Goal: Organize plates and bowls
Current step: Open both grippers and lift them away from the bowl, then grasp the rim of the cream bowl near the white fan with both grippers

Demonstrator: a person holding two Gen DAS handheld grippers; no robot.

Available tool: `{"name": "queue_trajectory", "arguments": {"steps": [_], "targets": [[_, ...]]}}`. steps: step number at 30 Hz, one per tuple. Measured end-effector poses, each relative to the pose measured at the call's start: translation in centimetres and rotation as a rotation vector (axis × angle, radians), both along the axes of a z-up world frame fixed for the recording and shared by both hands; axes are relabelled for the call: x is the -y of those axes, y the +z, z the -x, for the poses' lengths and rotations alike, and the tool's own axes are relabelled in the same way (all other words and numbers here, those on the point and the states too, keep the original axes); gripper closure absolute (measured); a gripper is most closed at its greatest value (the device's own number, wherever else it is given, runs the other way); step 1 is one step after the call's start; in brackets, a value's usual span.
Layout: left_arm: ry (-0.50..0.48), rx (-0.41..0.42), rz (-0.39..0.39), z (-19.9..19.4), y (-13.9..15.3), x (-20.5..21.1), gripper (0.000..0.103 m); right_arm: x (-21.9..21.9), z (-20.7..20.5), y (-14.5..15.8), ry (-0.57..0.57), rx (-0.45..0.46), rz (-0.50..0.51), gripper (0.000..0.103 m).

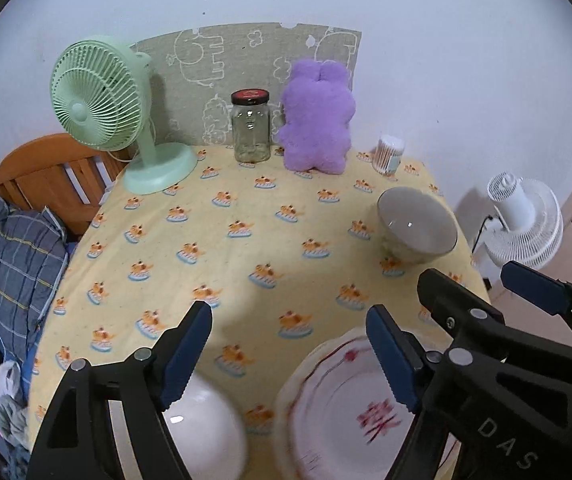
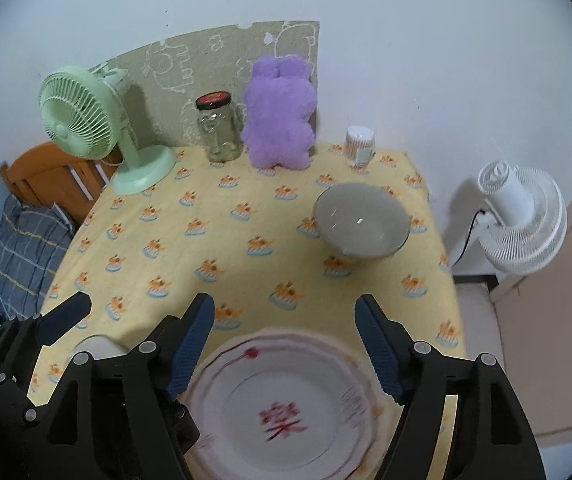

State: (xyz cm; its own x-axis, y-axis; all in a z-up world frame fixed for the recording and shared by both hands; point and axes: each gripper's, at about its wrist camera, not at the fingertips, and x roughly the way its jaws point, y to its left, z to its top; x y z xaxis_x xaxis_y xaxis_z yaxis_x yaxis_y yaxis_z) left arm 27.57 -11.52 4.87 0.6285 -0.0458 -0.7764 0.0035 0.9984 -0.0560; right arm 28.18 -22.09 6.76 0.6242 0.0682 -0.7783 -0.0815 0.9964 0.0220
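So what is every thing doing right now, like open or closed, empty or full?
Left gripper: open, holding nothing.
Right gripper: open, above the plate.
Plate: flat, empty.
White bowl: upright, near edge.
Grey bowl: upright, empty.
Jar: lid on.
Green fan: standing; spinning unclear.

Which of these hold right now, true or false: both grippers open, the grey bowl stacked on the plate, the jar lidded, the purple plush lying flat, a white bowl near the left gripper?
1. The left gripper and the right gripper are both open. True.
2. The grey bowl sits on the plate. False: it stands apart on the tablecloth, farther back.
3. The glass jar has its lid on. True.
4. The purple plush lies flat. False: it stands upright against the wall.
5. A white bowl sits below the left gripper. True.
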Motion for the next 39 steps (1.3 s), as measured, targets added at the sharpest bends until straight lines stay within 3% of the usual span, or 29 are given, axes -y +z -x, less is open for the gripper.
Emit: {"name": "queue_trajectory", "arguments": {"steps": [13, 18, 27, 30, 33, 39], "targets": [[0.032, -0.019, -0.042, -7.2, -1.9, 8.1, 0.024, 8.1, -7.1, -2.5, -0.009, 0.008, -0.089, 0.027], [0.011, -0.007, -0.084, -10.2, -3.4, 10.3, 0.024, 10.4, -10.1, -4.3, -0.064, 0.004, -0.096, 0.027], [-0.026, -0.037, -0.091, -15.3, -6.3, 13.4, 0.029, 13.5, -14.4, -7.1, -0.155, -0.023, -0.103, 0.027], [-0.020, -0.048, -0.095, -16.3, -7.4, 13.6, 0.029, 13.6, -15.5, -8.2, -0.155, -0.032, -0.092, 0.034], [-0.013, -0.073, -0.090, -17.2, -8.6, 13.6, 0.038, 13.6, -16.3, -9.4, -0.168, -0.060, -0.095, 0.037], [-0.020, -0.122, -0.085, -18.3, -10.6, 13.7, 0.056, 13.5, -17.7, -11.2, -0.160, -0.113, -0.107, 0.053]]}}
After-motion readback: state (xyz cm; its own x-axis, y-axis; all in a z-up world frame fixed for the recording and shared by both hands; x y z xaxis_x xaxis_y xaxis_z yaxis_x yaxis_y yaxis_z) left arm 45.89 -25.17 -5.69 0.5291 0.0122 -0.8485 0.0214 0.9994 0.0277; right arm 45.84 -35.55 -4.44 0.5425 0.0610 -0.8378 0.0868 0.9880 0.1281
